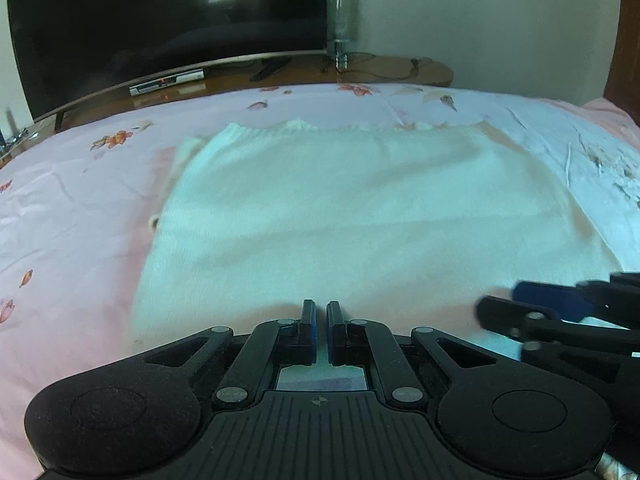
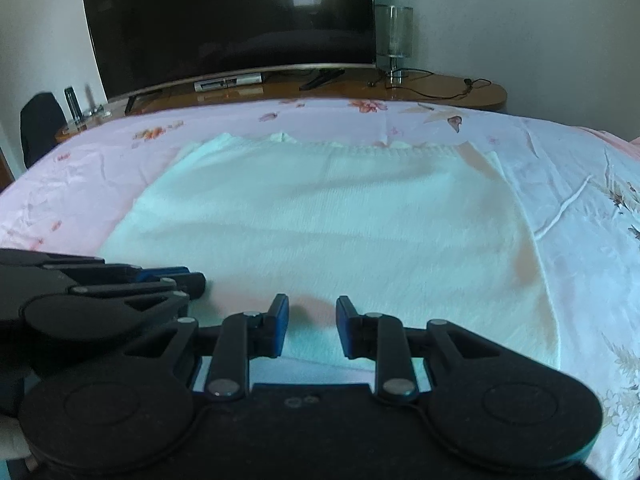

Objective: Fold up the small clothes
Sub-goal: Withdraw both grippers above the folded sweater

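Observation:
A white knitted garment (image 1: 360, 208) (image 2: 340, 220) lies flat and folded on a pink floral bed sheet (image 1: 72, 208). Its ribbed edge is at the far side. My left gripper (image 1: 322, 308) hovers at the garment's near edge, shut, with nothing between its pads. My right gripper (image 2: 312, 306) is just to its right over the same near edge. It stands open, with the cloth below its fingers and nothing pinched. Each gripper shows in the other's view: the right gripper (image 1: 500, 300) at the lower right, the left gripper (image 2: 196, 278) at the lower left.
Beyond the bed stands a low wooden cabinet (image 1: 400, 68) with a large dark television (image 1: 160, 20), a glass vase (image 1: 343, 20), a set-top box (image 1: 168, 82) and cables. The sheet (image 2: 580, 184) is wrinkled on the right of the garment.

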`<action>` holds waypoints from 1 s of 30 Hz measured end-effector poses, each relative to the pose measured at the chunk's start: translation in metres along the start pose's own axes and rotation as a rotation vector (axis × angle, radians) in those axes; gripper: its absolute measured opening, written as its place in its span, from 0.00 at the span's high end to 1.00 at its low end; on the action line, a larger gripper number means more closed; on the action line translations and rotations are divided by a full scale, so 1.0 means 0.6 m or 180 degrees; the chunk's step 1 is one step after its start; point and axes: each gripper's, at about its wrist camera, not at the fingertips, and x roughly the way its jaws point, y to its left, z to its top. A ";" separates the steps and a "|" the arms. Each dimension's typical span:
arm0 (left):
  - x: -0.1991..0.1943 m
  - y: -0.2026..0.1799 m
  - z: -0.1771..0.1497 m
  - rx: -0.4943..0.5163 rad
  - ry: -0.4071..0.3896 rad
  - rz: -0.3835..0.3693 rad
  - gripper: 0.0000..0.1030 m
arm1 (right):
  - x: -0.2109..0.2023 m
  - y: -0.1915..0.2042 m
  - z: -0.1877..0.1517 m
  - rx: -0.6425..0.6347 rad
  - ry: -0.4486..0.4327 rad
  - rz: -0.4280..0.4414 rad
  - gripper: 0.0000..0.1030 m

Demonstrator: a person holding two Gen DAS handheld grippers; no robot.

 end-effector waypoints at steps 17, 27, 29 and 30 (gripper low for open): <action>-0.008 0.092 -0.009 -0.0110 -0.0006 0.0144 0.95 | -0.020 -0.130 -0.039 0.0178 0.0034 -0.0588 0.74; -0.024 0.138 -0.014 -0.0332 0.0056 0.0206 0.95 | -0.027 -0.128 -0.036 0.0214 0.0036 -0.0678 0.74; -0.029 0.147 -0.012 -0.0428 0.0097 0.0204 0.95 | -0.036 -0.124 -0.033 0.0260 -0.0013 -0.0660 0.73; -0.032 0.150 -0.011 -0.0474 0.0117 0.0195 0.95 | -0.042 -0.122 -0.032 0.0284 -0.0039 -0.0631 0.73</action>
